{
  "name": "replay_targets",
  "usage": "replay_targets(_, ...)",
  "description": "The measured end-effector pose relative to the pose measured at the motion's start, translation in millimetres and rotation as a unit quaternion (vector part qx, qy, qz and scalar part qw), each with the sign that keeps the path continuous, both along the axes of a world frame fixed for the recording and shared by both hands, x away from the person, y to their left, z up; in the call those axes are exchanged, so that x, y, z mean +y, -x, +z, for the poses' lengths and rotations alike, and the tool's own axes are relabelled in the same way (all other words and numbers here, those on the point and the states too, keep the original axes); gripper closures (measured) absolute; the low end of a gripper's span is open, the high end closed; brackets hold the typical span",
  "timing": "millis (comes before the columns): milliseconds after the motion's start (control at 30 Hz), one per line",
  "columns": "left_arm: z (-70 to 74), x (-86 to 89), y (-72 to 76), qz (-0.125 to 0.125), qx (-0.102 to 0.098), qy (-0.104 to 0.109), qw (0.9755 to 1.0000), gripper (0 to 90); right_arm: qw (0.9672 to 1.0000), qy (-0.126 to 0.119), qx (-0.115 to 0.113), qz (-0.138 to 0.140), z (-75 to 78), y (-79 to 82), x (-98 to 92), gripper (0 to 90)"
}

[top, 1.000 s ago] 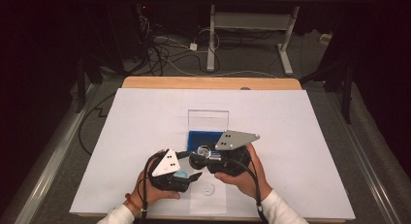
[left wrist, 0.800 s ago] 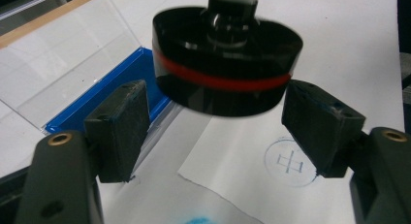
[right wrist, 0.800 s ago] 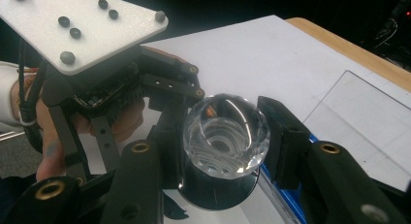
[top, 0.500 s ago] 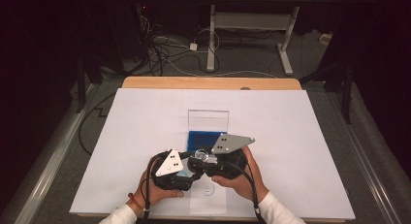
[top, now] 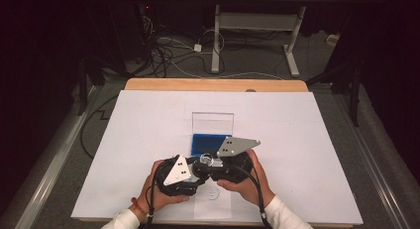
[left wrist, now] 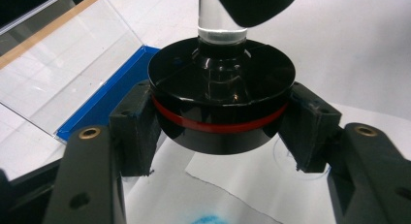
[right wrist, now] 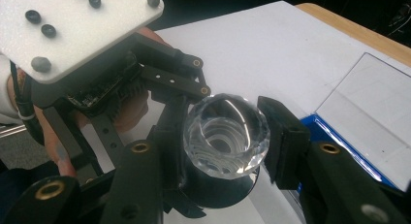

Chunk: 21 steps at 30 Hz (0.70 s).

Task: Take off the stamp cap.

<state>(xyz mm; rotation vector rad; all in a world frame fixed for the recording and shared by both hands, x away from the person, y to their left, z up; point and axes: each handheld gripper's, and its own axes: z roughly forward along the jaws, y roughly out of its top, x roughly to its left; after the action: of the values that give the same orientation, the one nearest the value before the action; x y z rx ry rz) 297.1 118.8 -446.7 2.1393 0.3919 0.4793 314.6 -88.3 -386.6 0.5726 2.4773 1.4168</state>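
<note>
While both tongs (top: 210,165) clench a stamp (left wrist: 222,105), blue case (top: 204,143) lies just behind.

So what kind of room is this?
Probably a lab or workshop set up for recording. A white-covered table stands in a dark room, loose cables lie on the floor behind it, and a hand-held gripper with a camera is in use.
</note>
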Motion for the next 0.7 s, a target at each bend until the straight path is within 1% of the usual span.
replay_targets(200,0.3,-0.6,0.2,0.0,-0.002,-0.008,1.0,35.9,1.0,-0.002,0.004,-0.002,-0.7,-0.6,-0.3,57.4)
replay_targets(367,0.8,-1.2,0.8,0.003,-0.004,-0.01,0.9999,36.1,1.0,-0.005,0.008,-0.003,-1.3,-1.3,-1.4,57.4)
replay_targets(433,1.3,-1.6,0.5,0.0,-0.001,-0.015,0.9999,36.3,0.9999,-0.008,0.011,-0.004,-1.5,-1.3,-2.0,57.4)
replay_targets(500,1.8,-0.9,0.2,-0.004,0.003,-0.014,0.9999,36.4,0.9999,-0.007,0.011,-0.004,-1.9,-1.1,-1.8,57.4)
replay_targets(567,2.4,-1.0,0.5,-0.004,0.003,-0.016,0.9999,36.5,0.9998,-0.011,0.015,-0.004,-2.1,-1.3,-2.5,57.4)
replay_targets(633,2.5,-0.7,-0.7,-0.007,0.019,-0.005,0.9998,36.5,0.9997,-0.016,0.018,-0.006,-2.3,-1.5,-3.4,57.5)
replay_targets(667,2.6,-1.6,-0.5,-0.004,0.018,-0.01,0.9998,36.5,0.9996,-0.017,0.019,-0.007,-2.4,-1.6,-3.6,57.5)
replay_targets(700,2.7,-1.6,-1.0,-0.004,0.023,-0.008,0.9997,36.6,0.9998,-0.014,0.015,-0.008,-2.7,-1.3,-3.3,57.5)
